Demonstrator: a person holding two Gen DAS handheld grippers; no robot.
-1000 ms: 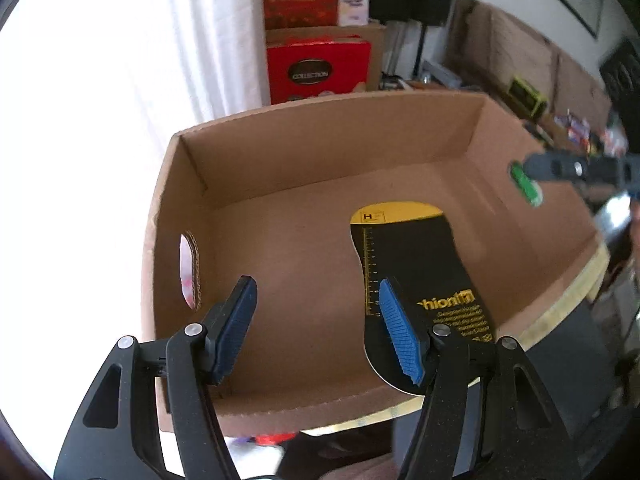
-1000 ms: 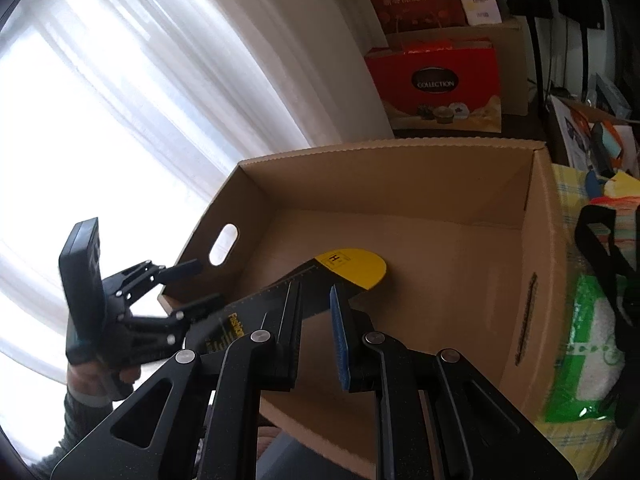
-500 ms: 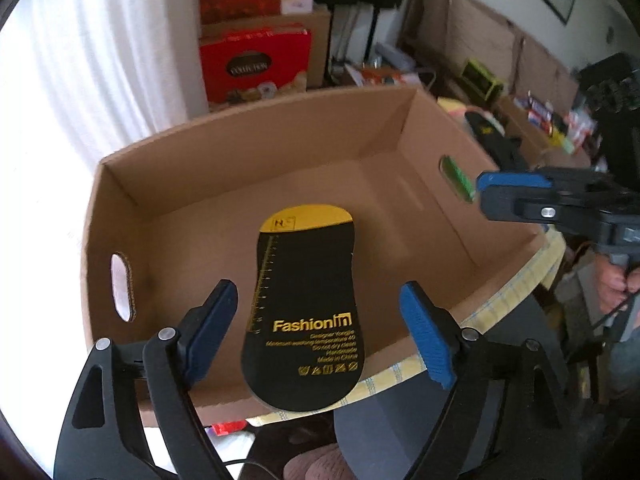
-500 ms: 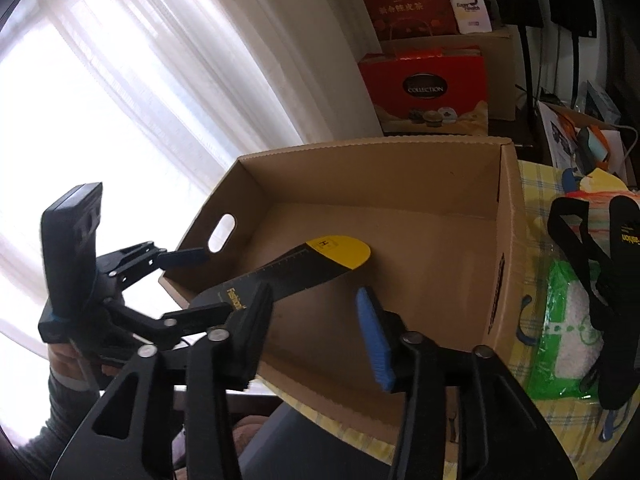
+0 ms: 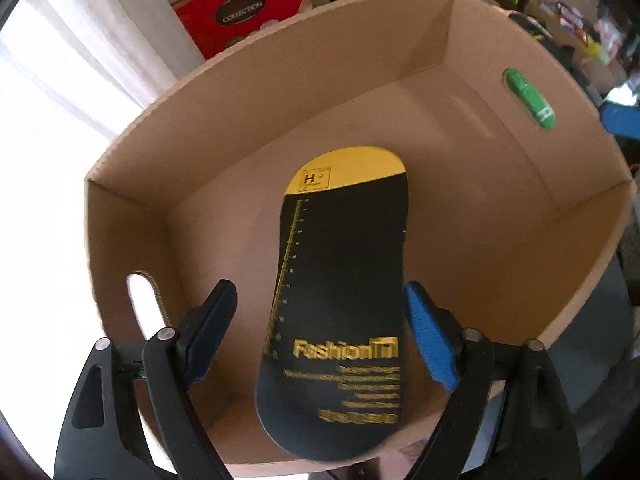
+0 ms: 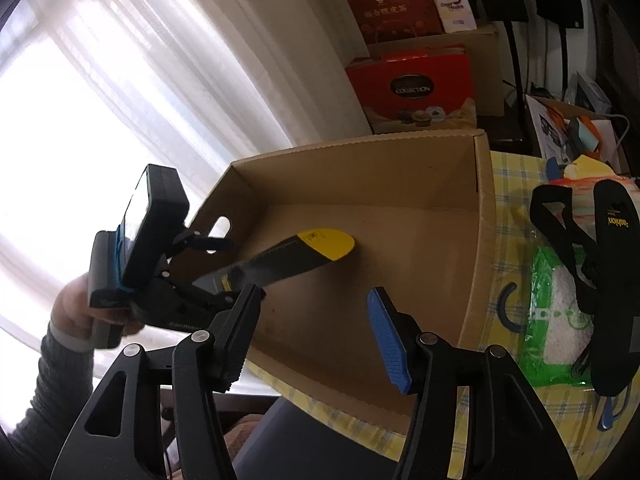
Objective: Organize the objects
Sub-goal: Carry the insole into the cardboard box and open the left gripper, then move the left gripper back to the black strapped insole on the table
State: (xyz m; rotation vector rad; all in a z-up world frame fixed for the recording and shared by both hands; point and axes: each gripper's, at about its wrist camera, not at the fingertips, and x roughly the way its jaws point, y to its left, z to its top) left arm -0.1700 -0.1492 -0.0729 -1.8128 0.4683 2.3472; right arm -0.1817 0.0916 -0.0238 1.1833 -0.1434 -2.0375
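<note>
A black insole with a yellow toe (image 5: 340,280) lies slanted in the open cardboard box (image 5: 248,92), its heel resting over the near wall and its toe down on the floor. It also shows in the right wrist view (image 6: 296,258). My left gripper (image 5: 320,336) is open, its blue pads either side of the insole's heel without gripping it. My right gripper (image 6: 316,340) is open and empty, outside the box's near wall (image 6: 360,376). A second black insole (image 6: 616,280) lies on the table to the right.
A green and white packet (image 6: 560,320) and black straps (image 6: 560,236) lie beside the box on the yellow checked cloth (image 6: 504,184). Red gift boxes (image 6: 416,88) stand behind. The bright curtain (image 6: 100,120) is at left.
My right gripper opened, let go of the insole and drew back out of the box. My left gripper moved in around the insole's heel and closer over the box.
</note>
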